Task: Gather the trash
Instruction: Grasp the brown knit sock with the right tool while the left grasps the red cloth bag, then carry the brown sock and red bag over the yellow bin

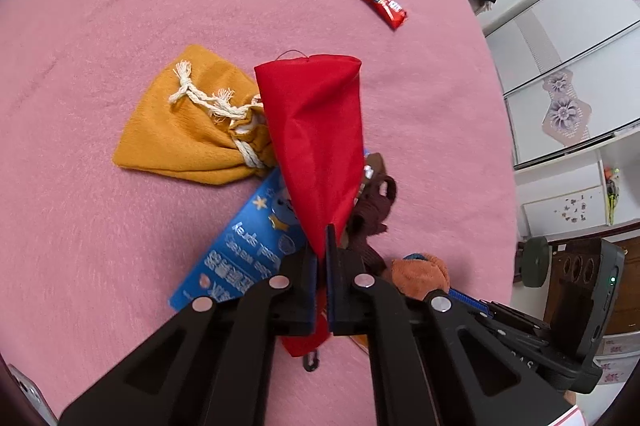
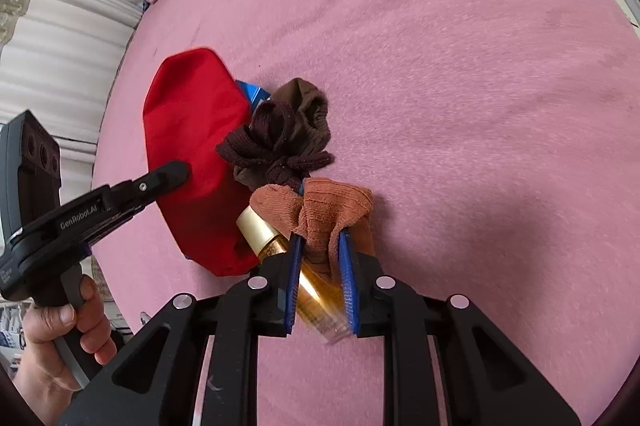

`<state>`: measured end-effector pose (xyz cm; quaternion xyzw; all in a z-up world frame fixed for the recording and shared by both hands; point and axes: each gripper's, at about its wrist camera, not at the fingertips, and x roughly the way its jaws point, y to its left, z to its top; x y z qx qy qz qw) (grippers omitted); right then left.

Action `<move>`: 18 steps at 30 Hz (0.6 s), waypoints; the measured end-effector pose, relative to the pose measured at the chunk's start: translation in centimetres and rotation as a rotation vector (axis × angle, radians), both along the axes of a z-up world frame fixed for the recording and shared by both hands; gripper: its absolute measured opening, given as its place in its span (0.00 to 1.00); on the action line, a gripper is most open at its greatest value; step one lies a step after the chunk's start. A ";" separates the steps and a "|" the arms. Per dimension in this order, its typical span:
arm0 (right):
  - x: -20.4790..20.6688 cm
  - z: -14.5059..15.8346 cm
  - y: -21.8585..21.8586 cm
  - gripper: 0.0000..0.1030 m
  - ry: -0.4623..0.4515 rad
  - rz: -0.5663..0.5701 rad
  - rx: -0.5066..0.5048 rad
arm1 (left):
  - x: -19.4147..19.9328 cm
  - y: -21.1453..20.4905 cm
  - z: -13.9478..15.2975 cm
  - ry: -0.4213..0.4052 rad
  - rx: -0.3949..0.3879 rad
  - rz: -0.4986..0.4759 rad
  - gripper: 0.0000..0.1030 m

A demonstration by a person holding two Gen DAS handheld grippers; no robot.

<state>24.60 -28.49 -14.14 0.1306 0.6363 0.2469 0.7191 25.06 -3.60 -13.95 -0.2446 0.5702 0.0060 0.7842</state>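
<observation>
Right now the left claw (image 1: 322,246) is clamped on the lower corner of a red cloth bag (image 1: 316,134), which stands up from the pink bed (image 1: 120,6). Its neighbour, the right claw (image 2: 320,258), is pinched on an orange sock (image 2: 320,214) that lies over a gold bottle (image 2: 276,242). Between them sit a dark brown sock (image 2: 280,142) and a blue packet (image 1: 248,242); a mustard drawstring pouch (image 1: 180,130) touches the bag. Well apart, a red snack wrapper (image 1: 378,2) lies alone on the bed.

I get bright, even daylight with soft shadows on the pink bed (image 2: 460,86), strong fisheye bending and dark corners, and motion blur on the amber bottle (image 2: 320,302).
</observation>
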 end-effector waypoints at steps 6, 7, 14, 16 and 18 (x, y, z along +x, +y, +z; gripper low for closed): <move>-1.5 2.6 -1.7 0.18 -0.031 -0.035 0.021 | -2.5 -0.3 2.5 -0.035 -0.032 0.035 0.03; -1.9 3.0 -2.0 0.18 -0.039 -0.042 0.019 | -3.2 -0.4 3.1 -0.042 -0.038 0.037 0.03; -4.5 6.5 -3.9 0.18 -0.097 -0.076 0.044 | -6.8 -2.7 5.9 -0.069 -0.052 0.008 0.03; -5.3 7.6 -4.9 0.18 -0.117 -0.094 0.051 | -8.0 -3.8 6.7 -0.081 -0.070 -0.006 0.03; -6.2 8.5 -5.9 0.18 -0.136 -0.109 0.059 | -8.9 -5.0 7.3 -0.086 -0.066 -0.027 0.03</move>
